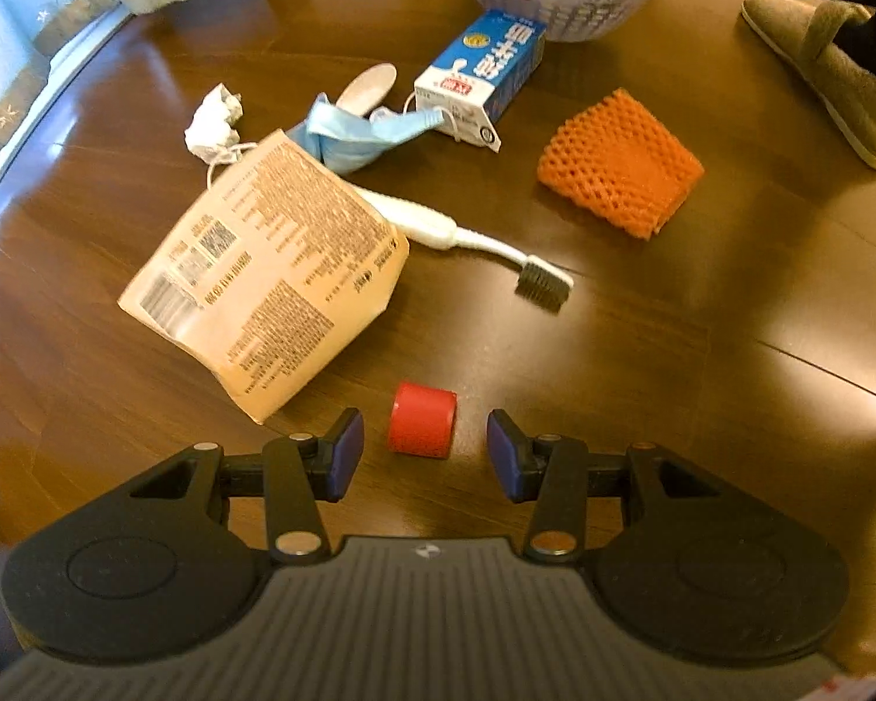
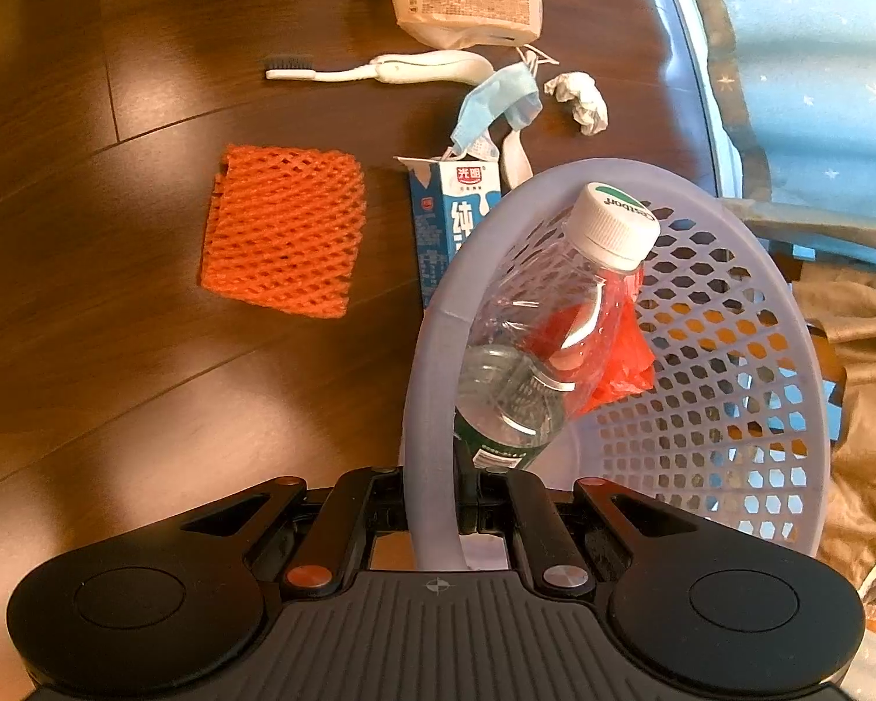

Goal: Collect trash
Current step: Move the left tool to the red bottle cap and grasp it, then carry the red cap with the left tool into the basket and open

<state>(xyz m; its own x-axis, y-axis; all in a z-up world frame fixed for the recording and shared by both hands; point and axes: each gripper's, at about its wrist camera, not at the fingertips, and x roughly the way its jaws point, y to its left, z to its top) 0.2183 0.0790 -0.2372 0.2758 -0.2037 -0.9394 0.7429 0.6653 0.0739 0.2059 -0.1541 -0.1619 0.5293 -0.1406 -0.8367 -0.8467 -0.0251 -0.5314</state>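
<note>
Low over the floor, left gripper (image 1: pixel 425 448) gapes around red cap (image 1: pixel 421 427); right gripper (image 2: pixel 438 517) clamps basket (image 2: pixel 432 409).

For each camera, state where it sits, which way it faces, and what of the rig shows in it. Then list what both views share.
Left wrist: sits on the open left gripper, low over the dark wooden floor, facing the small red cylinder between its blue pads.
Right wrist: sits on the right gripper, shut on the lavender perforated plastic basket, looking over its rim.
Shared: orange foam net, white toothbrush, blue milk carton, tan paper bag.
</note>
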